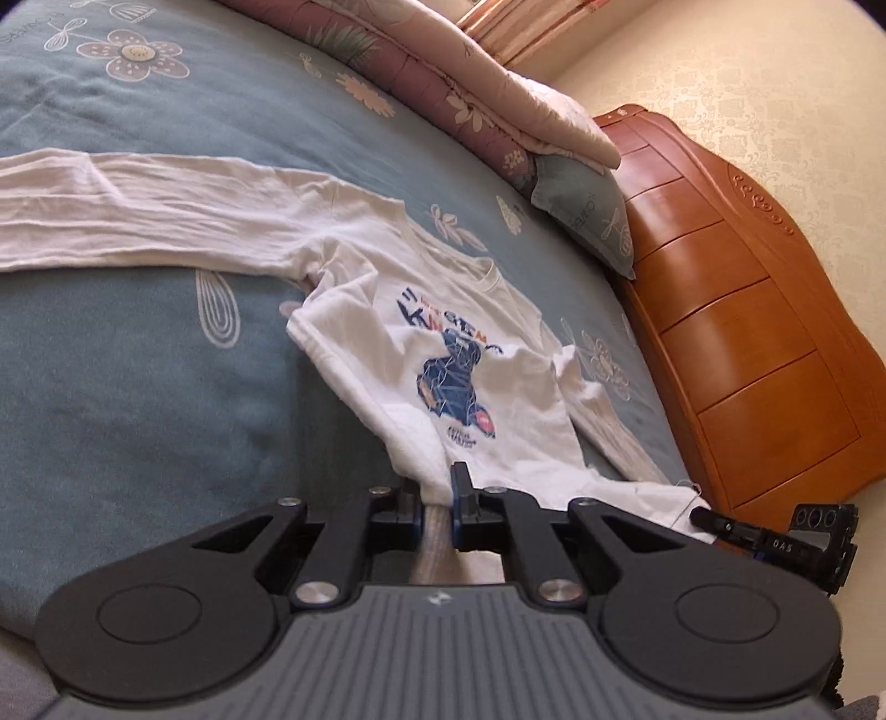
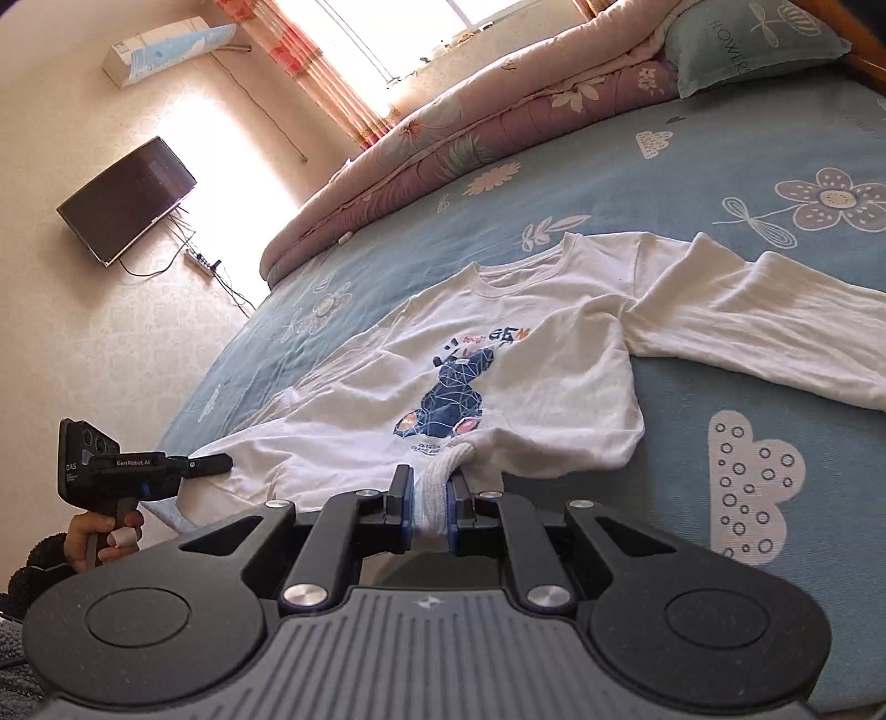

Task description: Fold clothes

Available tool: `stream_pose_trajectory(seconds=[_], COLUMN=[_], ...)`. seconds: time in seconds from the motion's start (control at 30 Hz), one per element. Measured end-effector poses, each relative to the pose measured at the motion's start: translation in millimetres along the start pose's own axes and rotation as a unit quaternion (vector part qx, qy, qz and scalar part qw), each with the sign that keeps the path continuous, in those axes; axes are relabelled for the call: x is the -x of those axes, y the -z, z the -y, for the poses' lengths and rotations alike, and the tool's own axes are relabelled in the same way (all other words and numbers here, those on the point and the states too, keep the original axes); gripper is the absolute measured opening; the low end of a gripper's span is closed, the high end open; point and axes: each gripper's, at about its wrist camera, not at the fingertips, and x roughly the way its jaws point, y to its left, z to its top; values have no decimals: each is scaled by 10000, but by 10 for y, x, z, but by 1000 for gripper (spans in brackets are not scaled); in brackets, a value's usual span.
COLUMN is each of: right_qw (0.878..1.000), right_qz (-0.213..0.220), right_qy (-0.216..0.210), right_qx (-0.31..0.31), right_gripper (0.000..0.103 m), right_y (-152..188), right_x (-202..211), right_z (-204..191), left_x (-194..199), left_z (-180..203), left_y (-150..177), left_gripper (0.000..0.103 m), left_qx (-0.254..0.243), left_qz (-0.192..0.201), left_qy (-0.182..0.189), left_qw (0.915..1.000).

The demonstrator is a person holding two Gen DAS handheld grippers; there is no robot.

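Left wrist view: left gripper [image 1: 437, 501] at 6 o'clock, jaws clamped on the bunched hem of a white shirt [image 1: 443, 354]. Shirt lies face up on a blue flowered bedsheet [image 1: 127, 387], blue bear print [image 1: 451, 387] at centre, collar toward 12 o'clock; one long sleeve [image 1: 138, 216] stretched out to 9 o'clock, the other sleeve [image 1: 614, 437] running down toward 5 o'clock. Right gripper [image 1: 703, 518] at 4 o'clock, tip at the shirt's hem corner; its jaws cannot be told from here. Pink quilt [image 1: 443, 72] at 12 o'clock, pillow [image 1: 581, 210] and wooden headboard [image 1: 747, 343] at 2 to 3 o'clock. Right wrist view: right gripper [image 2: 429, 498] at 6 o'clock, jaws clamped on a gathered fold of shirt hem. Shirt [image 2: 498, 354] spread at centre, sleeve [image 2: 775, 327] extended to 3 o'clock. Left gripper [image 2: 221, 464] at 8 o'clock, held by a hand [image 2: 105, 534], tip on the hem corner. Television [image 2: 127, 199] and air conditioner [image 2: 171, 50] on the wall at 10 to 11 o'clock; curtain [image 2: 310, 61] at 12 o'clock.
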Motion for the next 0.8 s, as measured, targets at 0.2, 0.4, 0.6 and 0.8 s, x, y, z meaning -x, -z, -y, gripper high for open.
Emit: stream_pose_trajectory(seconds=[0.2,0.4,0.6,0.8], right_qw=[9953,9949,9891,9843], right_qz=[-727,-753,-1009,-893], right_qy=[601,593,1074,1500], right_qx=[-228,-322,-53,-244], right_gripper=[14,14,26,28], right_y=[411,548,556,563], right_x=[-140,-30,44,157], right_z=[337,347,339,532], left_x=[-261,-151,-111,-127], left_z=[-203,18,-61,-24], left_y=[324,271,205,-91], left_gripper=[7,7,19,35], left_qx=[187,-145,-204,-485], left_qz=[-703,-581,-899,-714], left_qy=[-399,-260,-723,-1073], left_qw=[9966,9979,9931,9905])
